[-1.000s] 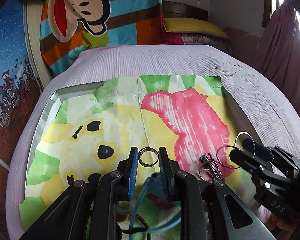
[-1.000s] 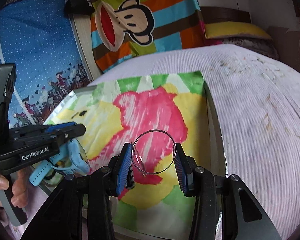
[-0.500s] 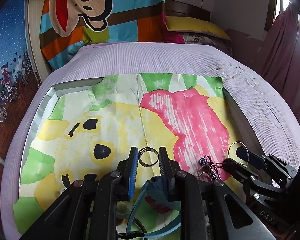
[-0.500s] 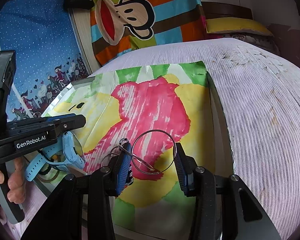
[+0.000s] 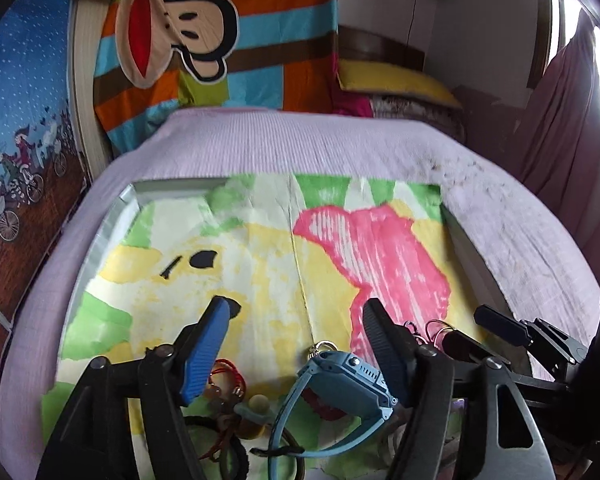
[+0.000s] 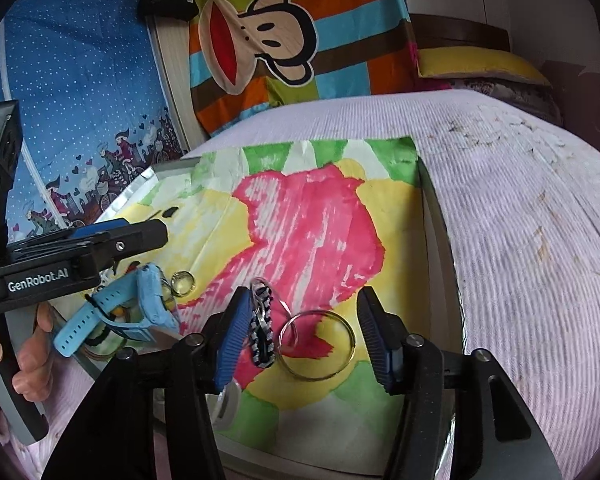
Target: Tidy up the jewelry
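Jewelry lies scattered on a painted paper sheet [image 6: 324, 216] lining a shallow tray [image 6: 436, 240] on a lavender-covered bed [image 6: 520, 200]: a large wire hoop [image 6: 318, 346] and braided keyring [image 6: 262, 328] between the wide-open right gripper [image 6: 304, 332], a blue watch [image 5: 340, 384] and small ring [image 6: 183, 282] by the left gripper [image 5: 300, 320], also spread empty. Cartoon monkey fabric [image 6: 268, 40] hangs beyond.

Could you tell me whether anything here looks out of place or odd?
The blue watch lies tipped on its side atop tangled cords and bands at the tray's near edge, while the rings lie apart on the paper.
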`<control>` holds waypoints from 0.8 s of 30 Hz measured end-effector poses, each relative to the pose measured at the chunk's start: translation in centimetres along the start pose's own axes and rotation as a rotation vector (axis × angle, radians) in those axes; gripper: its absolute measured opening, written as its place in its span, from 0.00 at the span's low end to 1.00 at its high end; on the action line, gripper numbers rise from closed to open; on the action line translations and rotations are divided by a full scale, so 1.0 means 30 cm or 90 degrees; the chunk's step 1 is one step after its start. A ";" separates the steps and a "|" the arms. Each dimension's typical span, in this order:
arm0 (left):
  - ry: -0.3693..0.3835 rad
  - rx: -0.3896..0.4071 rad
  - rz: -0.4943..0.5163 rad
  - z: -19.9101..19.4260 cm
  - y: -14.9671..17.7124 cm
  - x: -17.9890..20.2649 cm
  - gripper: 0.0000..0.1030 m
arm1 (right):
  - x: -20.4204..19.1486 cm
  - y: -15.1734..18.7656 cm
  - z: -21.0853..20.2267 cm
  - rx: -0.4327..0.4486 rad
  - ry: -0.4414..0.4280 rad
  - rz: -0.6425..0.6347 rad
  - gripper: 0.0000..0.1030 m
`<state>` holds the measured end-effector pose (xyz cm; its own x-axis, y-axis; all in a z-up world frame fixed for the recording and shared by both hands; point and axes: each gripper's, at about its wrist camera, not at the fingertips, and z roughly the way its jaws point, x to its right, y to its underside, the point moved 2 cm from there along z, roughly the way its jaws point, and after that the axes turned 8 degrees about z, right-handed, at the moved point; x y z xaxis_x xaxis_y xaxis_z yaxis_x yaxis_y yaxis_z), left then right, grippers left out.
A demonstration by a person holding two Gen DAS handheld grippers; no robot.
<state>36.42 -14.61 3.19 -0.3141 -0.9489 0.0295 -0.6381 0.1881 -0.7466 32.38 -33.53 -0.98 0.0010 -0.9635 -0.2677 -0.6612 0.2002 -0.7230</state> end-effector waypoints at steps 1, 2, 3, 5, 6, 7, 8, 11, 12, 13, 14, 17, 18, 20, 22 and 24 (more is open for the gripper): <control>0.000 0.006 -0.001 -0.012 0.001 -0.002 0.71 | -0.002 -0.001 -0.006 0.004 -0.001 -0.001 0.52; -0.001 0.010 -0.001 -0.020 0.001 -0.004 0.72 | -0.005 -0.003 -0.017 0.011 -0.002 -0.002 0.53; -0.005 0.020 -0.001 -0.035 0.002 -0.006 0.75 | -0.009 -0.005 -0.028 0.018 -0.002 -0.002 0.56; -0.011 0.038 -0.001 -0.061 0.004 -0.009 0.78 | -0.014 -0.009 -0.048 0.030 -0.003 -0.001 0.60; -0.014 0.046 -0.001 -0.073 0.007 -0.011 0.80 | -0.015 -0.012 -0.062 0.037 -0.004 0.000 0.61; -0.017 0.052 -0.002 -0.084 0.011 -0.013 0.82 | -0.015 -0.014 -0.072 0.043 -0.005 0.002 0.63; -0.022 0.060 -0.003 -0.099 0.018 -0.017 0.84 | -0.017 -0.017 -0.086 0.052 -0.005 0.004 0.65; -0.031 0.079 -0.009 -0.134 0.034 -0.029 0.88 | -0.018 -0.023 -0.127 0.077 -0.006 0.012 0.72; -0.033 0.086 -0.011 -0.146 0.040 -0.036 0.90 | -0.019 -0.024 -0.140 0.084 -0.007 0.014 0.74; -0.035 0.093 -0.015 -0.159 0.047 -0.041 0.92 | -0.020 -0.025 -0.153 0.092 -0.007 0.015 0.77; -0.037 0.101 -0.018 -0.173 0.055 -0.046 0.94 | -0.021 -0.026 -0.165 0.099 -0.007 0.017 0.78; -0.042 0.124 -0.022 -0.211 0.074 -0.059 0.98 | -0.023 -0.024 -0.194 0.114 -0.011 0.022 0.87; -0.044 0.133 -0.022 -0.227 0.081 -0.062 1.00 | -0.025 -0.022 -0.206 0.120 -0.013 0.024 0.90; -0.051 0.148 -0.026 -0.256 0.094 -0.069 1.00 | -0.029 -0.016 -0.231 0.131 -0.014 0.027 0.92; -0.054 0.158 -0.028 -0.285 0.110 -0.074 1.00 | -0.033 -0.007 -0.259 0.144 -0.013 0.032 0.97; -0.059 0.166 -0.033 -0.311 0.128 -0.077 1.00 | -0.039 0.004 -0.286 0.158 -0.016 0.039 0.98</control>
<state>28.15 -9.35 6.46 -0.2134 -0.9768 0.0201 -0.4460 0.0791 -0.8915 25.86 -33.91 4.71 -0.0126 -0.9438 -0.3303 -0.4567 0.2993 -0.8378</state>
